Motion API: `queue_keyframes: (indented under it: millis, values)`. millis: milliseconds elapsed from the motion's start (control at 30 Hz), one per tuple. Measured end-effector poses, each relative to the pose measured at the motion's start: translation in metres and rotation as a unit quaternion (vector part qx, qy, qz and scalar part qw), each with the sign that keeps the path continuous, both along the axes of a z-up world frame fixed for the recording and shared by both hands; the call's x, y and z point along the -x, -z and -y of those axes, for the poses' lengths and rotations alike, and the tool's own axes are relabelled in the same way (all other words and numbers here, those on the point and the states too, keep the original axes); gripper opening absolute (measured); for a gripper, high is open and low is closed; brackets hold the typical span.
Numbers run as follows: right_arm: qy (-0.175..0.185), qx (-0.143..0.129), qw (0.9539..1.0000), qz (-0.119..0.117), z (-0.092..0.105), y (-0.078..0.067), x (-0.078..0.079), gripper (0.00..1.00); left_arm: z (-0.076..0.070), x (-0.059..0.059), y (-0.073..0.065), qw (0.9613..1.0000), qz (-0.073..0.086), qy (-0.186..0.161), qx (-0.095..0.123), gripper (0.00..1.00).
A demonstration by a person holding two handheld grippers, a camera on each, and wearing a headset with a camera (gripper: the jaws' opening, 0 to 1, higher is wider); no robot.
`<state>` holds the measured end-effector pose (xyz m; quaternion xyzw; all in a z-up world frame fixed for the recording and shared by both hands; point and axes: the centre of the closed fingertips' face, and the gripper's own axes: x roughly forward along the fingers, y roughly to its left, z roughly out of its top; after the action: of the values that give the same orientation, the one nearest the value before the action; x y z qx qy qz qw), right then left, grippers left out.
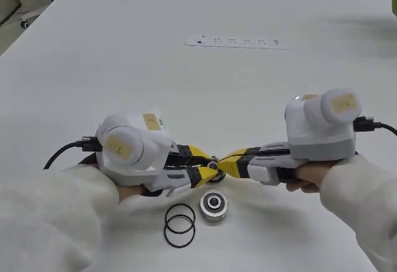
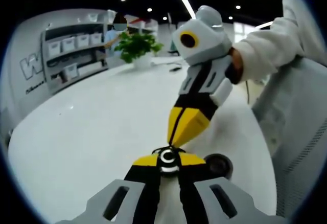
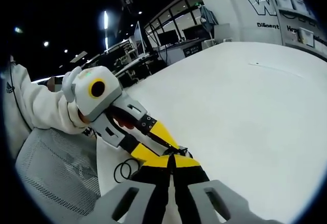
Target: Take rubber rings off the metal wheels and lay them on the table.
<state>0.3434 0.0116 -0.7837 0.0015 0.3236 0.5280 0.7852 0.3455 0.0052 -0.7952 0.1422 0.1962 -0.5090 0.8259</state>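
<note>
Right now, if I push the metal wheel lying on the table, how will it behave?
The metal wheel lies flat, so it would probably slide, not roll. It looks solid metal, so likely heavy for its size.

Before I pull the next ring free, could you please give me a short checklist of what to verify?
1. Left gripper holds the held wheel: ok, jaws shut on it.
2. Right gripper has that wheel's ring pinched: cannot tell; its jaws are shut at the wheel's rim.
3. Removed rings out of the way: ok, two rubber rings lie flat on the table.
4. Loose wheel clear of both grippers: ok, it rests beside the rings.
5. Loose wheel already stripped: cannot tell.
</note>
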Motion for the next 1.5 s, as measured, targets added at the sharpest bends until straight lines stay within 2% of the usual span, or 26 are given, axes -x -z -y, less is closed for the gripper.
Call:
queue_keyframes:
  millis: [33, 67, 100, 133, 200, 300, 367, 400, 433, 600, 700, 767, 967, 1033, 1233, 1500]
  values:
    - [-0.004, -0.001, 1.0000, 0.002, -0.001, -0.001, 0.001, 0.00, 0.000, 0.000, 0.000, 1.0000, 0.000, -0.001, 0.000, 0.13]
    - [-0.004, -0.025, 0.9996, 0.011, -0.006, -0.009, 0.000, 0.00, 0.000, 0.000, 0.000, 1.0000, 0.000, -0.001, 0.001, 0.13]
    - [0.001, -0.024, 0.9997, 0.005, -0.004, -0.011, -0.001, 0.00, 0.000, 0.000, 0.000, 1.0000, -0.001, -0.002, 0.001, 0.13]
    - [0.004, -0.021, 0.9997, 0.009, -0.003, -0.011, -0.004, 0.00, 0.000, 0.000, 0.000, 1.0000, -0.001, -0.002, 0.001, 0.13]
    - [-0.001, -0.003, 0.9997, 0.022, -0.002, -0.006, -0.003, 0.00, 0.000, -0.001, 0.000, 1.0000, -0.001, -0.005, 0.002, 0.13]
    - [-0.003, 0.010, 0.9998, 0.015, 0.002, 0.003, -0.002, 0.00, 0.000, -0.001, 0.000, 1.0000, -0.002, -0.008, 0.002, 0.13]
    - [0.001, 0.010, 0.9999, 0.013, 0.003, 0.002, -0.003, 0.00, 0.000, -0.001, 0.000, 0.9999, -0.005, -0.012, 0.004, 0.14]
    - [0.003, 0.009, 0.9999, 0.013, 0.003, 0.001, -0.003, 0.00, 0.001, -0.001, 0.000, 0.9998, -0.012, -0.015, 0.006, 0.14]
    - [0.006, 0.010, 0.9998, 0.015, 0.004, 0.000, -0.005, 0.00, 0.001, -0.001, -0.001, 0.9993, -0.026, -0.023, 0.011, 0.14]
    - [0.010, 0.013, 0.9998, 0.012, 0.008, 0.002, -0.007, 0.00, 0.001, 0.001, -0.005, 0.9996, -0.026, -0.011, 0.002, 0.17]
    - [0.012, 0.012, 0.9998, 0.012, 0.008, 0.001, -0.008, 0.00, 0.001, 0.001, -0.014, 0.9996, -0.025, -0.005, 0.009, 0.20]
    - [0.014, 0.011, 0.9997, 0.016, 0.008, -0.001, -0.010, 0.00, 0.000, 0.000, -0.022, 0.9999, -0.012, -0.002, 0.009, 0.23]
    - [0.029, -0.001, 0.9994, 0.019, 0.011, -0.010, -0.015, 0.00, -0.009, -0.004, -0.051, 0.9994, 0.002, -0.018, 0.031, 0.31]
    - [0.031, -0.005, 0.9993, 0.020, 0.012, -0.012, -0.016, 0.00, -0.013, -0.004, -0.063, 0.9991, 0.022, -0.019, 0.030, 0.32]
    - [0.031, -0.017, 0.9990, 0.028, 0.007, -0.025, -0.014, 0.00, -0.021, 0.001, -0.086, 0.9982, 0.046, -0.018, 0.034, 0.43]
    - [0.020, -0.040, 0.9985, 0.031, -0.004, -0.042, -0.006, 0.00, -0.034, 0.008, -0.104, 0.9968, 0.055, -0.032, 0.047, 0.55]
